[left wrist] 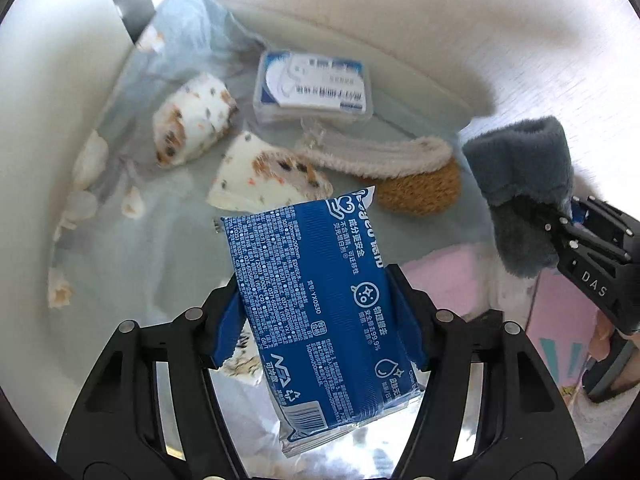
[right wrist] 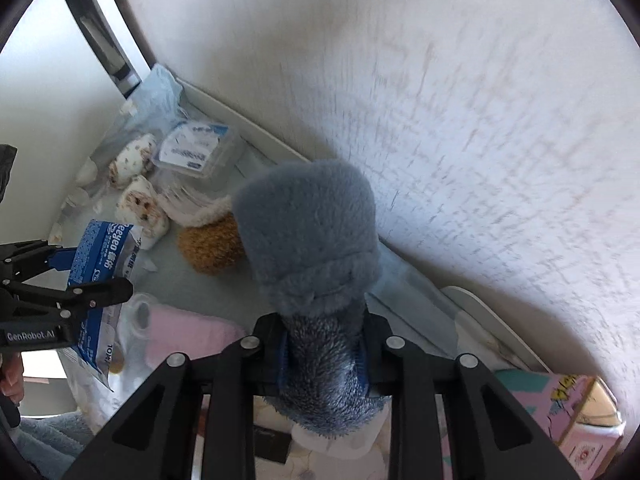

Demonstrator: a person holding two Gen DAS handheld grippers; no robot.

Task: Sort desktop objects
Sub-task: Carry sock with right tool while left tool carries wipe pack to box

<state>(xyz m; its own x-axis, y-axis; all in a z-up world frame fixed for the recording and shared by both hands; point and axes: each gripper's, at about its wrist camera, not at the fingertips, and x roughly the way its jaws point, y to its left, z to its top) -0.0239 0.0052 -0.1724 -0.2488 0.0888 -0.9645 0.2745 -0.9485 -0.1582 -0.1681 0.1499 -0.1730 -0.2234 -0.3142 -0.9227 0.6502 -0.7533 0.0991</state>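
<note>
Left gripper [left wrist: 320, 312] is clamped on a blue wet-wipes pack [left wrist: 320, 300], held up over the bin's clutter. Right gripper [right wrist: 324, 352] is pinching a fuzzy grey-blue sock [right wrist: 312, 240] near the white wall [right wrist: 460, 120].

The wipes packet [left wrist: 320, 304] is showing deep blue with fine ribbing, white print and icons, and white ends. The fleece cloth [right wrist: 316, 264] is reading as plain slate blue-grey. The two rolled cloths [left wrist: 192, 120] are showing white, speckled with orange, brown and black. The clear box [left wrist: 314, 86] is carrying a blue-and-white label. The brush [left wrist: 376, 156] is showing cream over a tan-brown pad. A pink fabric [right wrist: 188, 340] is lying plain, and the carton [right wrist: 576, 420] is perhaps showing pink with teal and yellow marks, though blurred.
</note>
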